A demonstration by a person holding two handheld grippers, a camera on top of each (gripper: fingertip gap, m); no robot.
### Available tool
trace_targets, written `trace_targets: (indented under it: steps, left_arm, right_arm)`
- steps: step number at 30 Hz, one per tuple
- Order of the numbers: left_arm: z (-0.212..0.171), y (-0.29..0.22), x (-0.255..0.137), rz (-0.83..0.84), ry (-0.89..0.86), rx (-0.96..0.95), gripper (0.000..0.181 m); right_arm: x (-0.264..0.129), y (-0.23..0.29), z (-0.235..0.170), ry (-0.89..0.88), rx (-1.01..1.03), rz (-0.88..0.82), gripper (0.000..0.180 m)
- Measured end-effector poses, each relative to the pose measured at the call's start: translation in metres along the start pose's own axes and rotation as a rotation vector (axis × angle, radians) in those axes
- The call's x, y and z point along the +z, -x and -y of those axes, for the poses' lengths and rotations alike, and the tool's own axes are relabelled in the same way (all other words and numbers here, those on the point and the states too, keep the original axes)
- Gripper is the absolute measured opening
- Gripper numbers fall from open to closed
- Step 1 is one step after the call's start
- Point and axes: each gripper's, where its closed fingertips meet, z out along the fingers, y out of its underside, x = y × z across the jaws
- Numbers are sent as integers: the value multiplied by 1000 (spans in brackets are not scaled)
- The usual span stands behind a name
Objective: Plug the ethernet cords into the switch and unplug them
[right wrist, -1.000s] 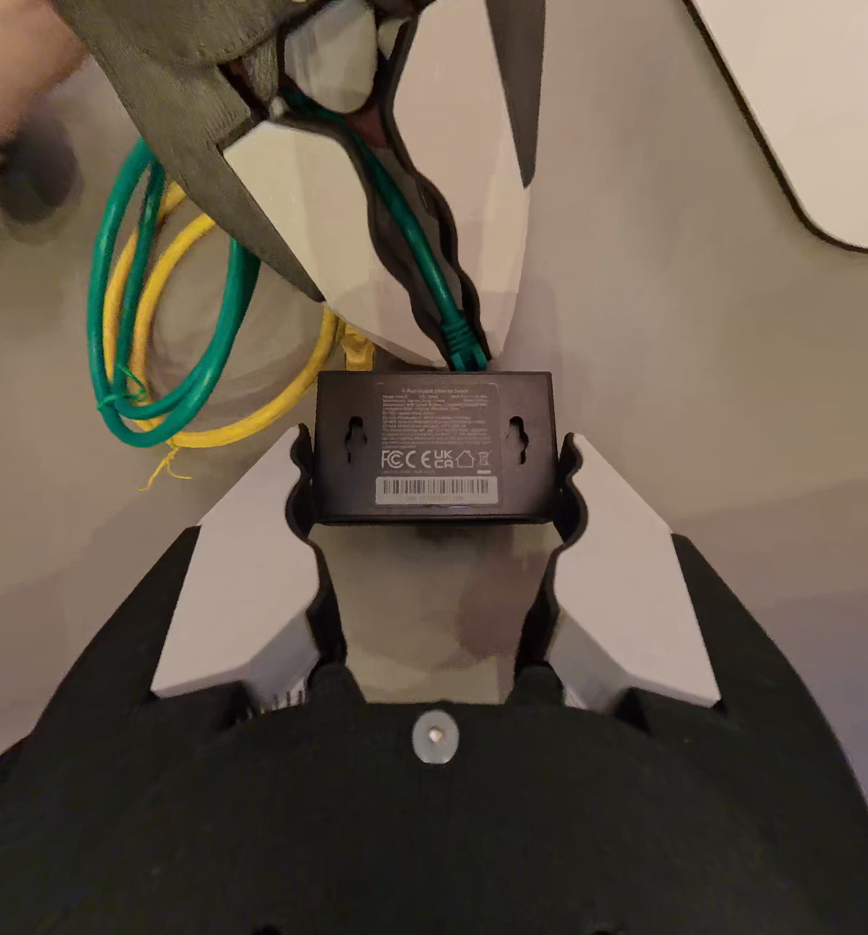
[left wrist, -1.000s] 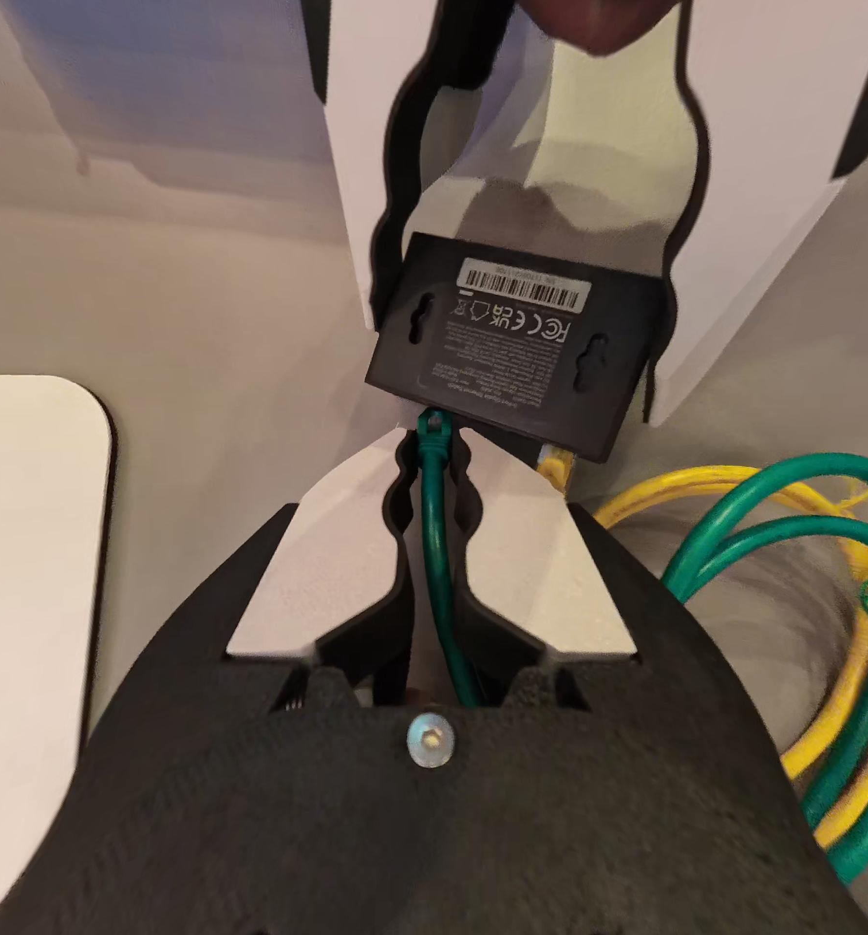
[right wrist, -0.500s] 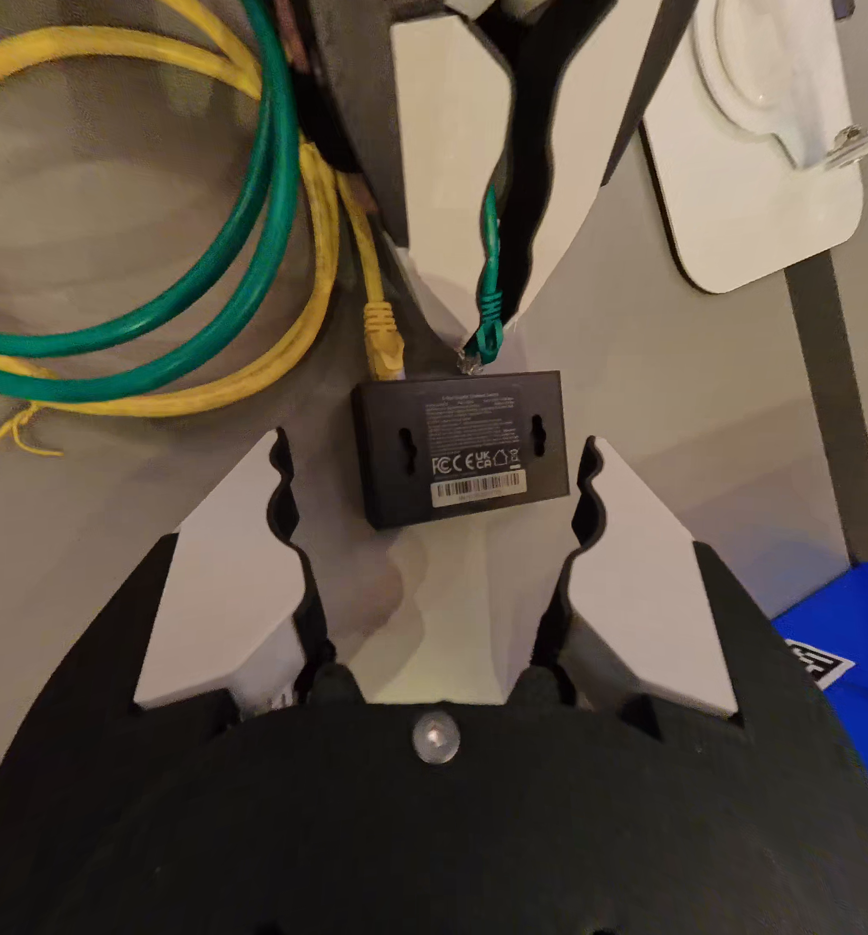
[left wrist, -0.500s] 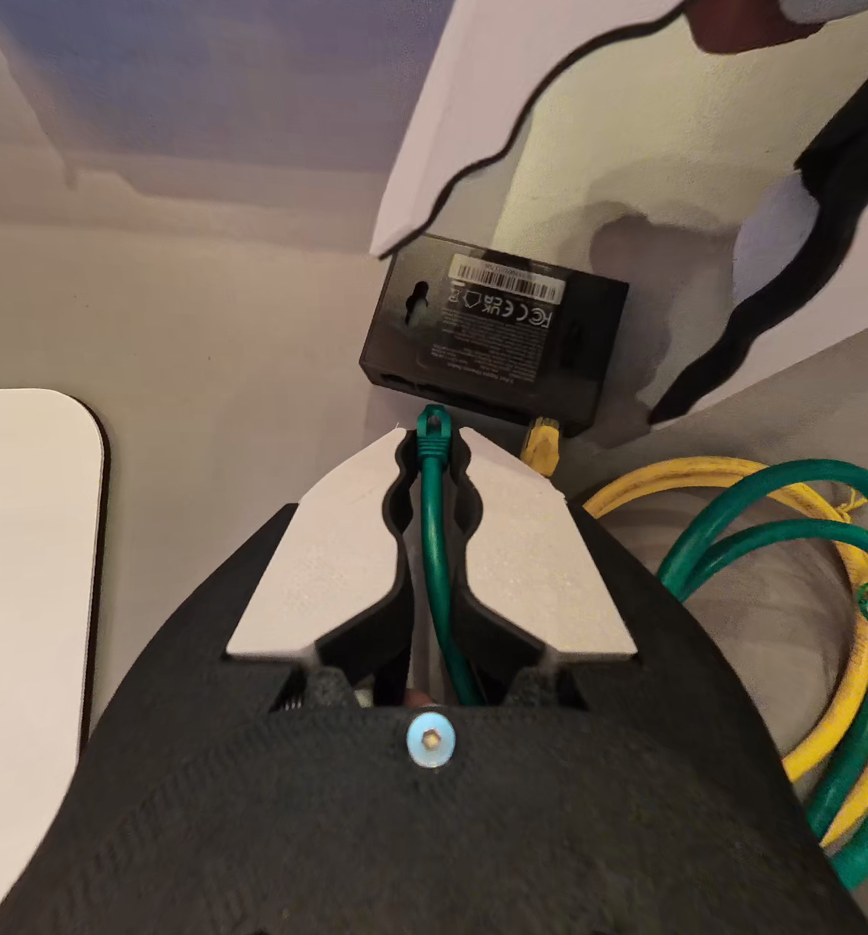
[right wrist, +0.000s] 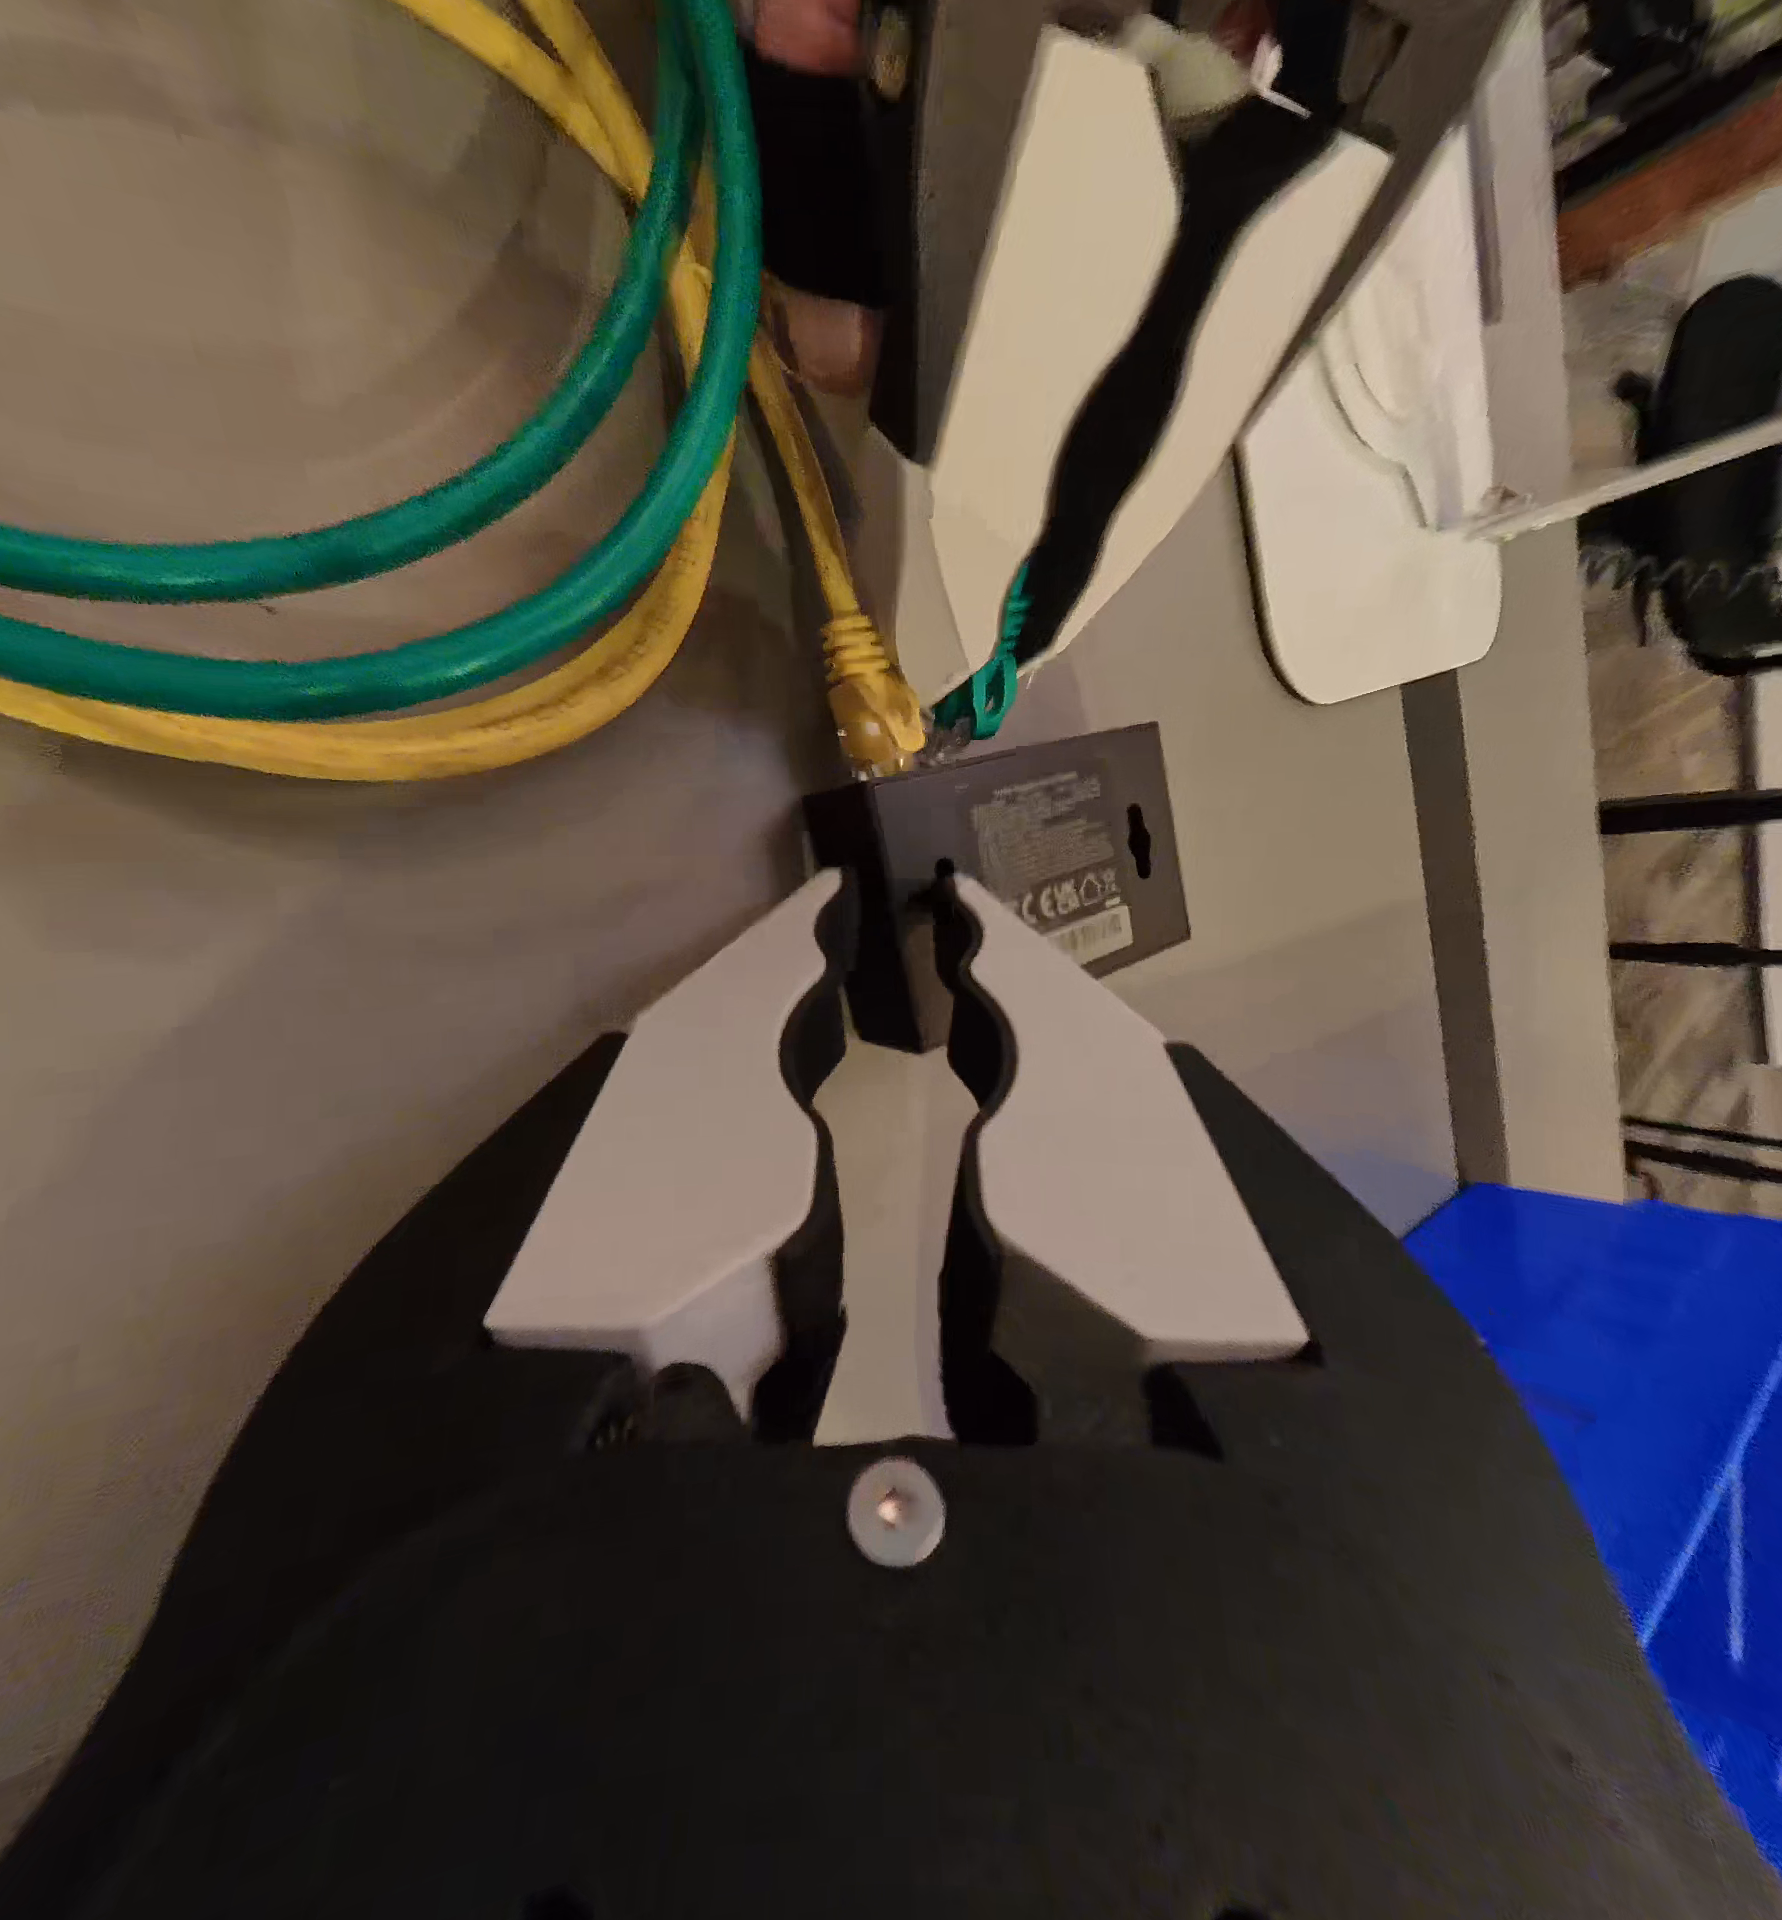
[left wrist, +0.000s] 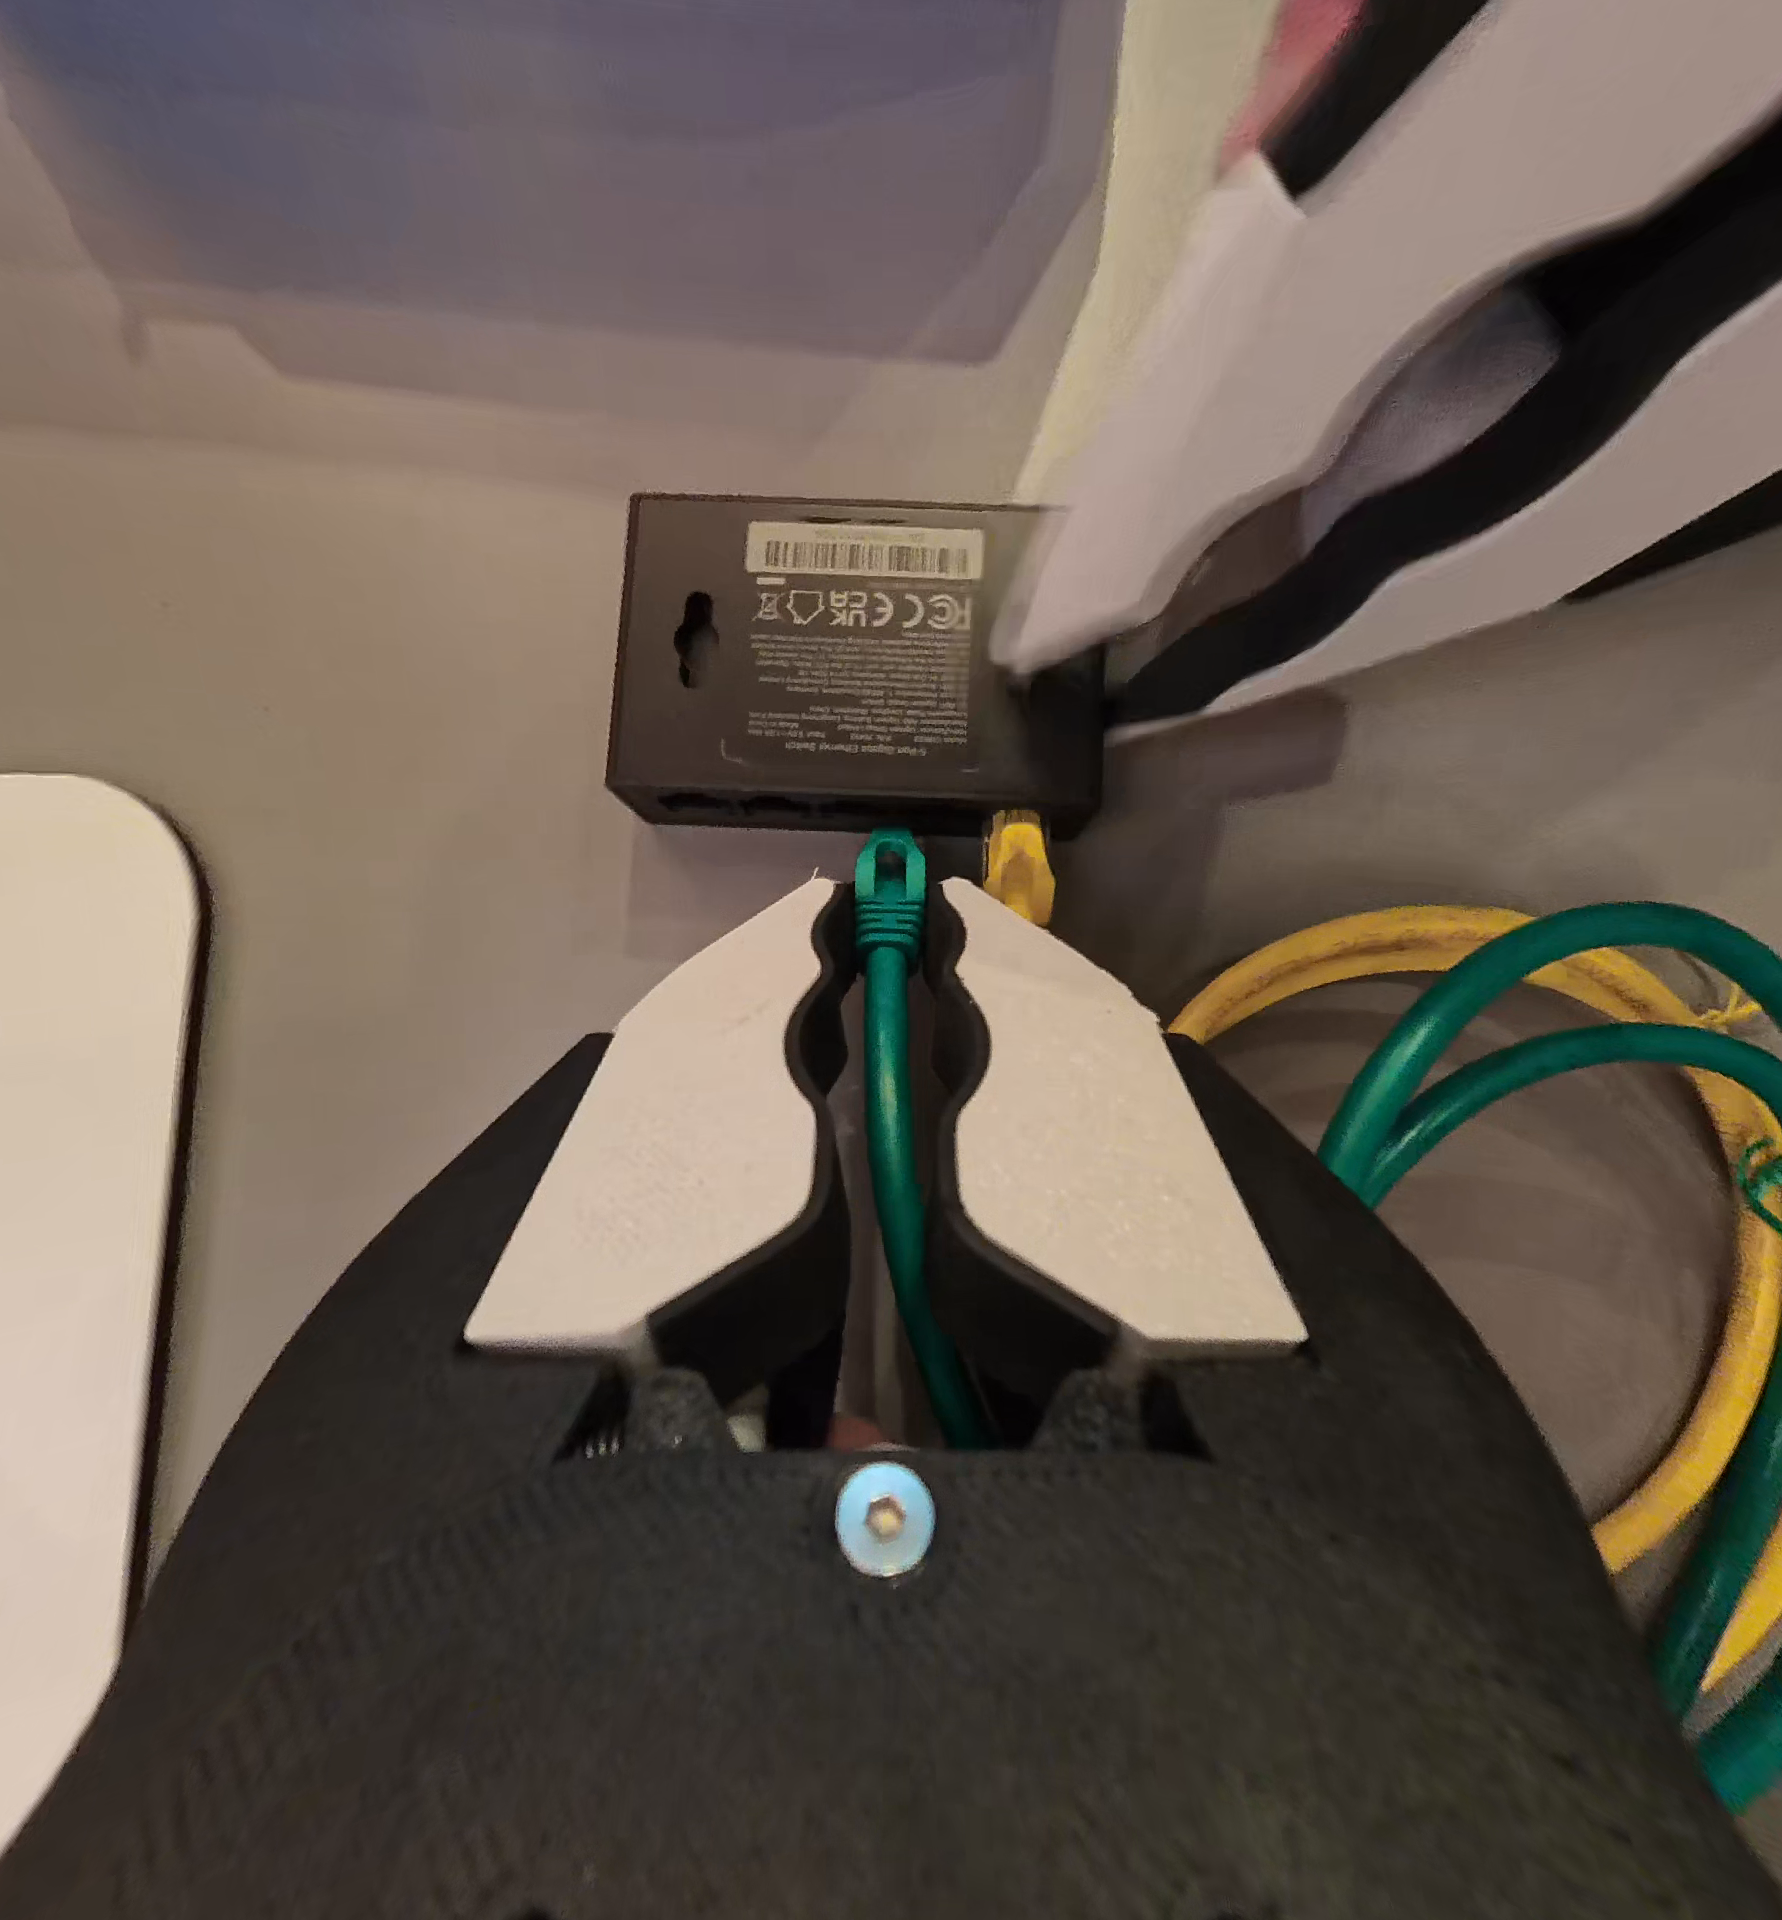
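Note:
The black switch (left wrist: 845, 665) lies label side up on the grey table. My left gripper (left wrist: 887, 894) is shut on the green cord (left wrist: 892, 1091) just behind its plug (left wrist: 889, 873). The plug's tip meets a port on the switch's front; I cannot tell how deep it sits. The yellow cord's plug (left wrist: 1017, 862) sits in the port to its right. My right gripper (right wrist: 892, 914) is shut on the switch's (right wrist: 1063, 842) short end, and it also shows in the left wrist view (left wrist: 1282, 499). The right wrist view shows the yellow plug (right wrist: 866, 707), the green plug (right wrist: 982, 698) and the left gripper (right wrist: 1022, 644).
Loose coils of green cable (left wrist: 1593, 1039) and yellow cable (left wrist: 1739, 1299) lie on the table right of the left gripper. A white board with rounded corners (left wrist: 35, 1143) lies to its left. A blue bin (right wrist: 1645, 1455) stands beyond the table edge (right wrist: 1458, 935). Some 4 cm of space lies between my two pairs of fingers.
My right gripper let go of the switch's long sides, swung round to its short end and closed on it. The switch turned square to my left gripper, which kept hold of the green cord.

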Motion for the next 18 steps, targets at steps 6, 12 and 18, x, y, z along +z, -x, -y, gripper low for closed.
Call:
trace_targets:
  steps: [6,12,18]
  left_arm:
    - [5,-2,-3,-26,-39,-15,13]
    - [26,23,-28,78,-144,-56,13]
    - [36,52,-10,235,-106,-38,12]
  right_arm:
    - [-1,-2,-3,10,-10,36,13]
    - [-5,-3,-2,25,-132,-78,14]
    - [-3,-2,-5,58,-216,-170,18]
